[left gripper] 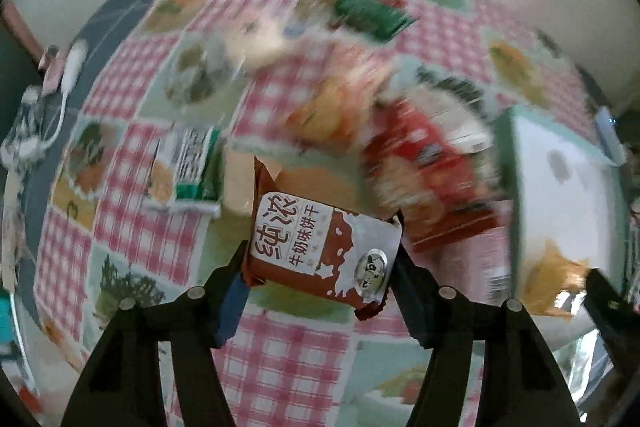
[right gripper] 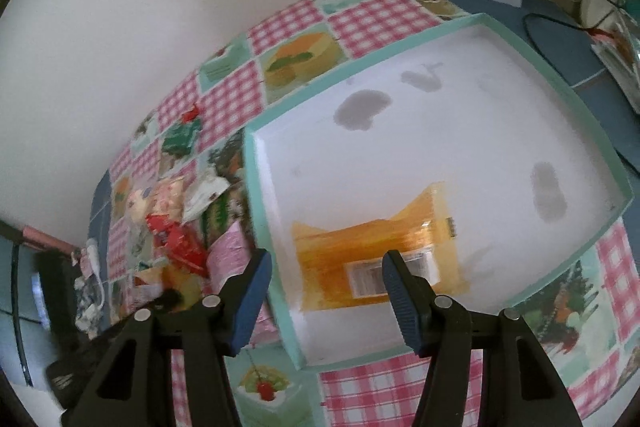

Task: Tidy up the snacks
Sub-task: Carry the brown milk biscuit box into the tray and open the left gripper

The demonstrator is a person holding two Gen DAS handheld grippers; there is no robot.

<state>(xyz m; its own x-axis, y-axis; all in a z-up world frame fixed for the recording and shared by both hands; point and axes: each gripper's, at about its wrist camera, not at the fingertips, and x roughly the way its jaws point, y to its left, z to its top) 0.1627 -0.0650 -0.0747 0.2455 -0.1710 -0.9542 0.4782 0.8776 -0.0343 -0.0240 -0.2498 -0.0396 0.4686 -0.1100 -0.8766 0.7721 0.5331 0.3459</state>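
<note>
The checked tablecloth carries everything, and on it the shallow white tray with a mint rim serves as the landmark. Inside the tray, toward its near edge, lies one orange packet, long axis across the view. The loose snack pile sits just left of the tray. The right gripper hovers over the tray's near corner, fingers parted about halfway with nothing between them. The left gripper pinches a brown biscuit pack by its ends, left of the tray, so the pack likely travels rightward into it.
</note>
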